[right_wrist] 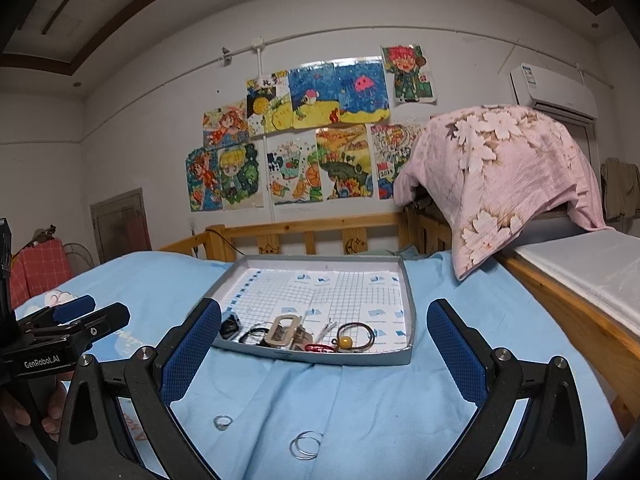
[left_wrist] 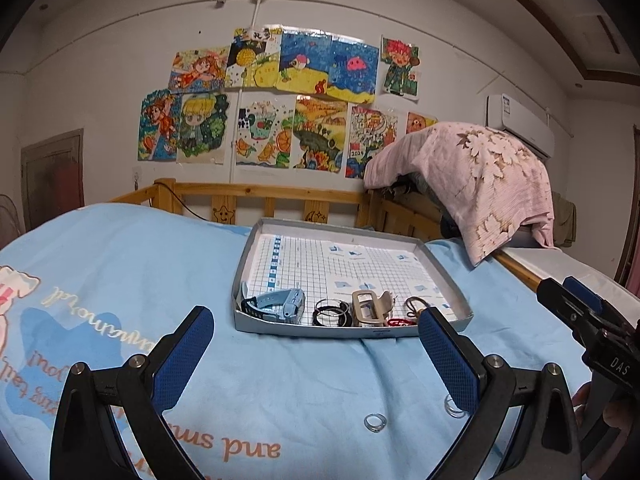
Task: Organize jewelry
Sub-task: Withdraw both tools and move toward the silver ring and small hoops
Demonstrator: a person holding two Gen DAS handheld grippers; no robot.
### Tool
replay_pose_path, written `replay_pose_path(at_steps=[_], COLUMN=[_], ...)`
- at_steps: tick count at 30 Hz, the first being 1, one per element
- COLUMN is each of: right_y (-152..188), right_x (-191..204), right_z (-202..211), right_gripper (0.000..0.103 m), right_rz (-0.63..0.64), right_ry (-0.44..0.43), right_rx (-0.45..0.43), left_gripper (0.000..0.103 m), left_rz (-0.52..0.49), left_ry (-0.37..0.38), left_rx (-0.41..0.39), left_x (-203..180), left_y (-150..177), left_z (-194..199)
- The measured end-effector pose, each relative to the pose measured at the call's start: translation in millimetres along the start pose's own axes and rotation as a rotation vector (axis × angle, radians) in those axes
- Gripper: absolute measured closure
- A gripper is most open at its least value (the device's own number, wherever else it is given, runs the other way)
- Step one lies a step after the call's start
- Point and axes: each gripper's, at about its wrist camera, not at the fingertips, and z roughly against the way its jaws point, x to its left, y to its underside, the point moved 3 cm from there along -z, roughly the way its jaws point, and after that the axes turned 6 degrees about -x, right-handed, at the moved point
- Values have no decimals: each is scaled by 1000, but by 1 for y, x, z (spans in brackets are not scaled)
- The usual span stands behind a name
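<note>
A grey cardboard tray (left_wrist: 256,264) (right_wrist: 408,300) with a grid-paper floor lies on the blue bedsheet. Along its near edge sit a grey-blue watch (left_wrist: 276,306), black hoops (left_wrist: 330,312) (right_wrist: 256,334), a beige buckle (left_wrist: 368,306) (right_wrist: 284,330), a red clip (right_wrist: 318,347) and a yellow-bead cord (right_wrist: 352,338). Two items lie loose on the sheet: a small silver ring (left_wrist: 375,422) (right_wrist: 222,422) and a pair of thin silver hoops (right_wrist: 306,444) (left_wrist: 454,406). My left gripper (left_wrist: 316,344) is open and empty before the tray. My right gripper (right_wrist: 324,340) is open and empty.
A wooden bed rail (right_wrist: 304,226) runs behind the tray. A pink floral cloth (right_wrist: 500,176) drapes a raised pile at the right. A wooden side rail (right_wrist: 580,316) and white mattress border the right. Children's drawings cover the wall.
</note>
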Motion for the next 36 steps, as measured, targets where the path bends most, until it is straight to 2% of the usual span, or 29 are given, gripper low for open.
replay_pose_path(at_steps=[7,12,20,27,28,31,36], right_y=[23,42,79,94,96,102,108], right_x=[-5,-10,-22,-24,-22,-16,-9], right_z=[-20,-30,-43,-49,-49,-52,-53], right_gripper=[2,2,2,3,4,20,40], right_rz=[4,1,-30,-44,-37,-11,4], right_ry=[6,-6,-62,-123,-134,-161,-207], right_rx=[69,129,261,317,325,353,386], left_gripper=[0,0,0,0,1,4,21], left_rz=[4,9,29,7,3,-14,-40], left_ry=[4,12,55,116,124,155,215], left_rx=[69,155,272,319,321,326,354], left_x=[1,6,10,3,2,-4,-12], left_y=[22,41,69,84,86,89,96], left_z=[-21,-35,-50,-55,-55,-54,-55])
